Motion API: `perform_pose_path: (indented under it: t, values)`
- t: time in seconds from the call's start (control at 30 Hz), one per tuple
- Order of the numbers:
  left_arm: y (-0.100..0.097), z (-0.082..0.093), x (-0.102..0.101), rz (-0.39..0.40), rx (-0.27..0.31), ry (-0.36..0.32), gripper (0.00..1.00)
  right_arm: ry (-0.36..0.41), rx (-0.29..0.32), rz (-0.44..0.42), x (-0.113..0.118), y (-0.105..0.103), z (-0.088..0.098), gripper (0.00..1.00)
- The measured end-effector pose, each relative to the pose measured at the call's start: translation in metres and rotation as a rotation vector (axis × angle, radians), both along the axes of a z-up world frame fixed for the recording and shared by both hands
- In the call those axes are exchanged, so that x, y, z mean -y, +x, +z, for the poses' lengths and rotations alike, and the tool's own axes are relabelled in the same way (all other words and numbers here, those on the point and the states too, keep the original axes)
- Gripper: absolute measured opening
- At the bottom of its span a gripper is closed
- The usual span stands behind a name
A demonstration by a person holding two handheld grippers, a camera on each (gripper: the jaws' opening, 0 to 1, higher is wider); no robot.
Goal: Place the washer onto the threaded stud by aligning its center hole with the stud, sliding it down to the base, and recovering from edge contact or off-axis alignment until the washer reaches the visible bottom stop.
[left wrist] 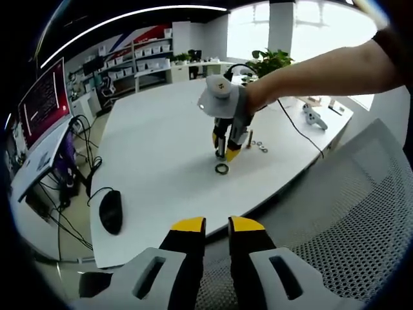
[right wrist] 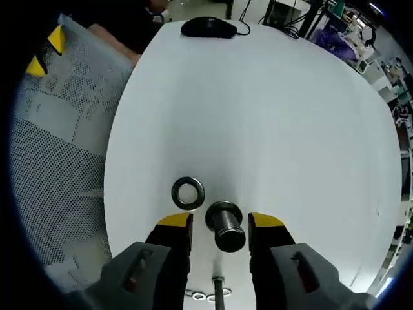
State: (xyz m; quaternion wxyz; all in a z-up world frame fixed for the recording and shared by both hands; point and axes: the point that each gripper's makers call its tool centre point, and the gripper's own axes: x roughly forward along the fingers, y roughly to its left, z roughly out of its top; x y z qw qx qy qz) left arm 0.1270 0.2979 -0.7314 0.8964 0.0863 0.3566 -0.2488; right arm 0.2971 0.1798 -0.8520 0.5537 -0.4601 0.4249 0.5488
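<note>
A steel washer [right wrist: 188, 192] lies flat on the white table [right wrist: 258, 110], just ahead and left of my right gripper [right wrist: 219, 223]. That gripper is open, and its yellow-tipped jaws straddle an upright dark threaded stud [right wrist: 225, 227] without clamping it. In the left gripper view the right gripper [left wrist: 225, 154] points down at the table, held by a person's arm, with the washer [left wrist: 222, 168] on the table just in front of its tips. My left gripper [left wrist: 217, 226] hovers over a chair, its jaws nearly together with nothing between them.
A black mouse [left wrist: 111, 211] [right wrist: 208, 28] sits near the table edge. A grey mesh chair [left wrist: 335, 213] [right wrist: 58, 129] stands beside the table. Small spare washers [left wrist: 261, 147] and a bolt [right wrist: 219, 290] lie behind the stud. A white controller [left wrist: 314, 117] and a cable lie further back.
</note>
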Motion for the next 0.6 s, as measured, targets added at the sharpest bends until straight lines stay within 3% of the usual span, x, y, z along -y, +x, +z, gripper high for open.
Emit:
perform_pose_path:
  t: [0.33, 0.6]
  values:
    - [0.000, 0.000, 0.000, 0.003, 0.000, 0.001, 0.12, 0.045, 0.032, 0.030, 0.004, -0.007, 0.020, 0.43]
    - [0.001, 0.000, -0.001, 0.004, 0.001, 0.002, 0.12, 0.078, 0.050, 0.154, -0.002, -0.018, 0.034, 0.47]
